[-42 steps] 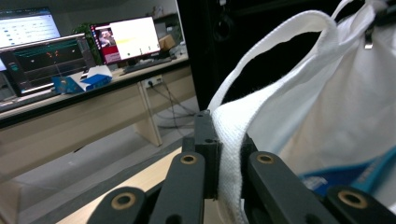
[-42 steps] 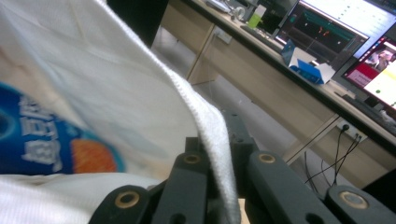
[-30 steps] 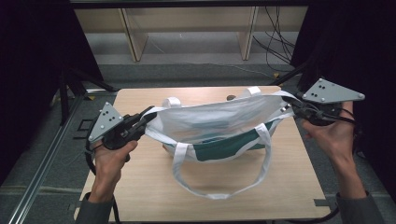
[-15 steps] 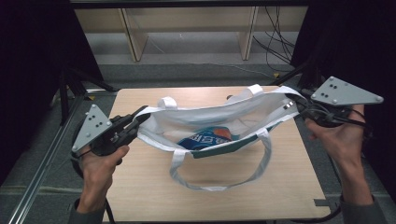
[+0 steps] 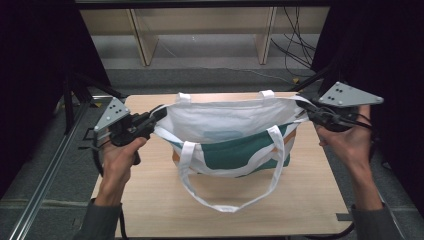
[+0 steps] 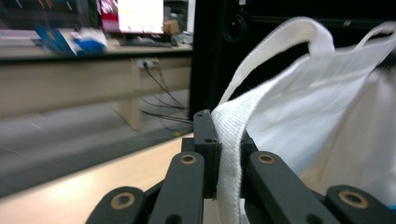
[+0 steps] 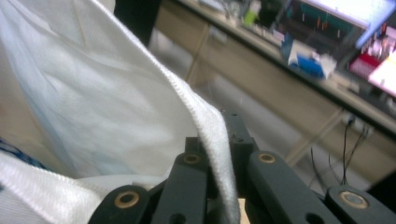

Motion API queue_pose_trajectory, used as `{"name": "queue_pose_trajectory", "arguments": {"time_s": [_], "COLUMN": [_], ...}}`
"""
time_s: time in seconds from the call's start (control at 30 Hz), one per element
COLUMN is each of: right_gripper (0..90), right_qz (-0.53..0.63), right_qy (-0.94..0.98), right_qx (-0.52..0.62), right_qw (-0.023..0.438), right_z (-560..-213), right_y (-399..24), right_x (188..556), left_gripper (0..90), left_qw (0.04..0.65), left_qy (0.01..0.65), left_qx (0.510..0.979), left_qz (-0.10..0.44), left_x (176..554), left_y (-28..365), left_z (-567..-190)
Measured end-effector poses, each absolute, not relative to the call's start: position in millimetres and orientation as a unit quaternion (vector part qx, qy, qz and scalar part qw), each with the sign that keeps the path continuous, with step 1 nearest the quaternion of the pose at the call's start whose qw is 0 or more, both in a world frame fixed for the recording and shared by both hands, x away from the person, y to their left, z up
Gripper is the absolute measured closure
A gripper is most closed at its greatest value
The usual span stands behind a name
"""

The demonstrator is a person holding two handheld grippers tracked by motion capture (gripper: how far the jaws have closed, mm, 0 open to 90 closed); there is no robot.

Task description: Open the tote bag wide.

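White tote bag [image 5: 230,132] rim pinched in both grippers' closed jaws

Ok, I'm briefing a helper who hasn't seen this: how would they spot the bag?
Find the wooden table. Above it, the tote bag hangs stretched between the left gripper and the right gripper. It's white cloth with looping white handles and green print.

Print on the tote bag [image 5: 235,150] partly hidden behind its folded white lining; bag cut off by the frame edges in both gripper views; blurred clutter on far shelves, unreadable
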State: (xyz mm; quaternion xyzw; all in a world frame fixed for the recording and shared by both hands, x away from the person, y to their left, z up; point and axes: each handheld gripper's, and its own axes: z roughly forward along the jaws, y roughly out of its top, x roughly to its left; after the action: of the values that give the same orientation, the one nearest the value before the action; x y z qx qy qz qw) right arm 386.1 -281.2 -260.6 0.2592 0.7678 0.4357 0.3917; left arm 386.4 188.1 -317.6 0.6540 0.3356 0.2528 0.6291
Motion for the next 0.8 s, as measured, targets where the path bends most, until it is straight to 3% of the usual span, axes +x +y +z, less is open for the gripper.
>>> {"name": "queue_pose_trajectory", "arguments": {"time_s": [0.1, 0.17, 0.3, 0.43, 0.5, 0.63, 0.8], "right_gripper": [88.2, 88.2, 88.2, 88.2, 88.2, 88.1, 88.1], "right_qz": [0.426, 0.437, 0.419, 0.404, 0.408, 0.389, 0.382], "right_qy": [0.772, 0.765, 0.771, 0.785, 0.784, 0.796, 0.796], "right_qx": [0.283, 0.294, 0.298, 0.294, 0.294, 0.304, 0.315], "right_qw": [0.378, 0.37, 0.375, 0.368, 0.365, 0.351, 0.347], "right_z": [-284, -293, -304, -316, -325, -340, -344], "right_y": [-288, -291, -290, -289, -288, -282, -280], "right_x": [404, 410, 410, 409, 410, 415, 428], "left_gripper": [86.1, 86.0, 85.7, 84.4, 83.9, 78.4, 79.6], "left_qw": [0.643, 0.633, 0.617, 0.634, 0.62, 0.616, 0.619], "left_qy": [0.34, 0.336, 0.323, 0.326, 0.332, 0.352, 0.361], "left_qx": [0.651, 0.66, 0.678, 0.677, 0.687, 0.686, 0.678], "left_qz": [0.219, 0.225, 0.234, 0.184, 0.184, 0.164, 0.163], "left_x": [398, 401, 400, 400, 401, 408, 420], "left_y": [184, 182, 179, 183, 182, 183, 178], "left_z": [-337, -345, -357, -376, -386, -394, -390]}}
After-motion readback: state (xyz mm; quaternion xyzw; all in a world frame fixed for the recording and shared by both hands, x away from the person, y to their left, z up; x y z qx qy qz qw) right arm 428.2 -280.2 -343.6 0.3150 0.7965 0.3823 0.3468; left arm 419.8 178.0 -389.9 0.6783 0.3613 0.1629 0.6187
